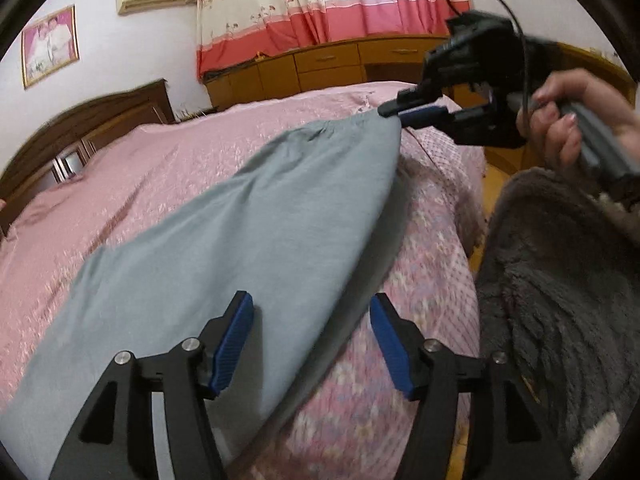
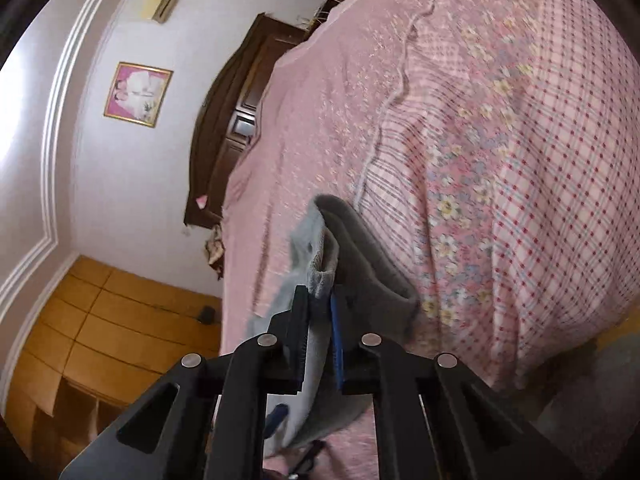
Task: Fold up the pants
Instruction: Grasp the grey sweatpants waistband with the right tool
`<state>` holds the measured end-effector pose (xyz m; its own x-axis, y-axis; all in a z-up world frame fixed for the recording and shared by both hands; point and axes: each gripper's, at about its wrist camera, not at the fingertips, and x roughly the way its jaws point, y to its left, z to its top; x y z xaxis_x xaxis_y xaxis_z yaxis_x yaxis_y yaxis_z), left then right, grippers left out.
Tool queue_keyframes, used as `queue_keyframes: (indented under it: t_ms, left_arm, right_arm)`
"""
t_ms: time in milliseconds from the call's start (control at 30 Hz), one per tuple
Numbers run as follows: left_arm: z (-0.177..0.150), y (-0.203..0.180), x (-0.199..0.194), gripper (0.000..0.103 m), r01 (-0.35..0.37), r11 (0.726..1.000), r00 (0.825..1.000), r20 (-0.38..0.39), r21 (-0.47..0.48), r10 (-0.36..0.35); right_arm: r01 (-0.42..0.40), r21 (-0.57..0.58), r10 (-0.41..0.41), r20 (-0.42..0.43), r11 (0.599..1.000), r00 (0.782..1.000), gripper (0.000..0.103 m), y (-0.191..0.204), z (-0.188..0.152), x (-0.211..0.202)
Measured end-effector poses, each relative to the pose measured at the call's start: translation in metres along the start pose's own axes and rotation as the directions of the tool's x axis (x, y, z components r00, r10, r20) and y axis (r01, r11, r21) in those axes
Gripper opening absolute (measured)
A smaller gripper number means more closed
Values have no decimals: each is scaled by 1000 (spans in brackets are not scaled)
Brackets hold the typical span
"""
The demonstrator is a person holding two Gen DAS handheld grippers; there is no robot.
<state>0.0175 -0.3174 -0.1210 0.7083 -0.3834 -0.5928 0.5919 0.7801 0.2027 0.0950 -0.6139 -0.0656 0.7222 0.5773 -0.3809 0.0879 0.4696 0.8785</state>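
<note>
Blue-padded fingers (image 1: 236,340) of the left gripper (image 1: 312,344) stand wide apart and grasp nothing; the near edge of the grey pants (image 1: 260,232) runs between them, and I cannot tell whether the pads touch the cloth. Beyond them the pants stretch in a long taut sheet over the pink bedspread (image 1: 180,152), rising to the far end. At that end the right gripper (image 1: 416,114), held by the person's hand (image 1: 560,120), is clamped on the gathered waistband corner. The right wrist view confirms it: the right gripper (image 2: 320,320) has its jaws squeezed together with a bunch of cloth between them.

The step in hand looks like stretching the pants out to lay them flat. To do it well, the left fingers should close on the near edge while the right keeps tension, so both ends go down together without wrinkles onto the bedspread.
</note>
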Motion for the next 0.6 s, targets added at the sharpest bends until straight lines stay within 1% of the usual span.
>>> queue_keyframes:
  t_ms: [133, 267, 300, 333, 400, 467, 500, 600]
  left_arm:
    - [12, -10, 10, 64, -54, 998, 998, 42, 25, 53]
    - [13, -16, 12, 63, -92, 994, 994, 70, 51, 88]
    - [12, -18, 10, 54, -92, 994, 993, 82, 57, 87]
    - [10, -18, 8, 35, -89, 994, 992, 97, 63, 83]
    - [9, -20, 3, 15, -88, 992, 990, 114, 87, 78]
    - [8, -27, 4, 14, -74, 988, 992, 116, 134, 59]
    - [8, -30, 3, 13, -70, 987, 992, 118, 143, 53]
    - [8, -34, 4, 9, -50, 987, 992, 123, 150, 32]
  right_arm:
    - [13, -39, -13, -6, 999, 1000, 11, 4, 2, 2]
    - [4, -17, -4, -10, 1000, 1000, 11, -2, 4, -1]
    - [7, -17, -7, -12, 1000, 1000, 11, -5, 4, -2]
    - [15, -15, -15, -11, 1000, 1000, 11, -7, 5, -3]
    - [38, -37, -38, -14, 999, 999, 11, -9, 3, -3]
    - [80, -84, -81, -9, 993, 997, 11, -10, 0, -2]
    - [116, -126, -117, -1, 985, 993, 11, -9, -2, -2]
    - [173, -203, -172, 20, 964, 985, 11, -8, -7, -3]
